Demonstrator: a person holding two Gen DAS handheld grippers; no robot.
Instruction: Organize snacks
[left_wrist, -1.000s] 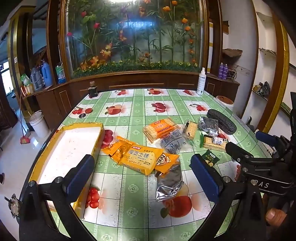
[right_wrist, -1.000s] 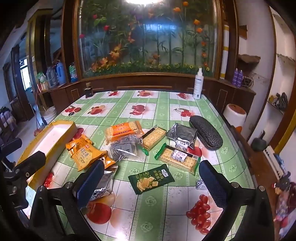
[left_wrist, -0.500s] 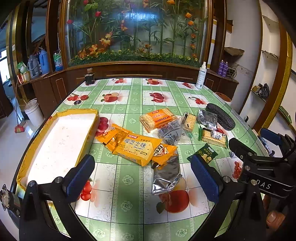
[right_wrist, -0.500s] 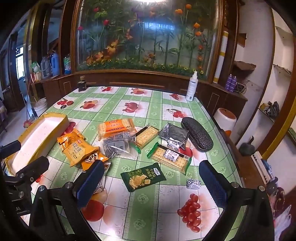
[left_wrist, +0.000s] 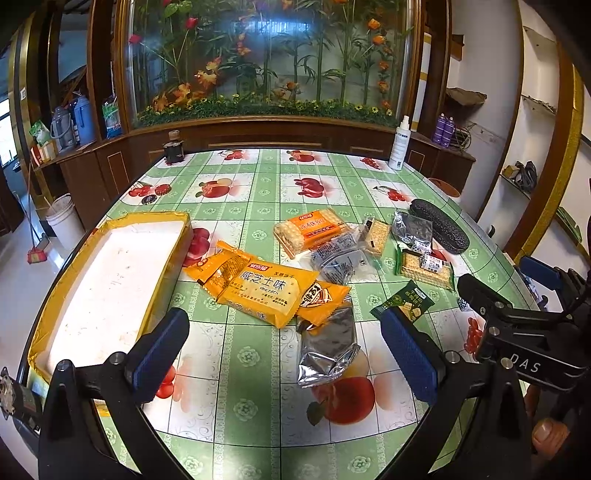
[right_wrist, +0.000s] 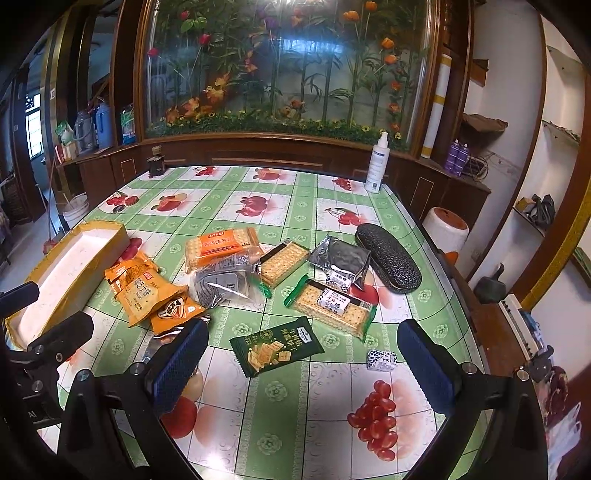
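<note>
Several snack packs lie on the green fruit-print table. A big orange cracker pack lies by a silver pouch. A dark green cracker pack, a green-edged cracker pack and an orange biscuit pack lie further right. A yellow tray with a white floor sits at the left. My left gripper is open and empty above the silver pouch. My right gripper is open and empty above the dark green pack.
A black patterned case lies at the table's right side. A white spray bottle and a dark jar stand at the far edge. A small wrapped sweet lies near the right fingers. A wooden cabinet runs behind the table.
Both grippers have drawn back and risen a little, so the table and snacks look smaller and lower. Both stay open and empty. No snack has moved.
</note>
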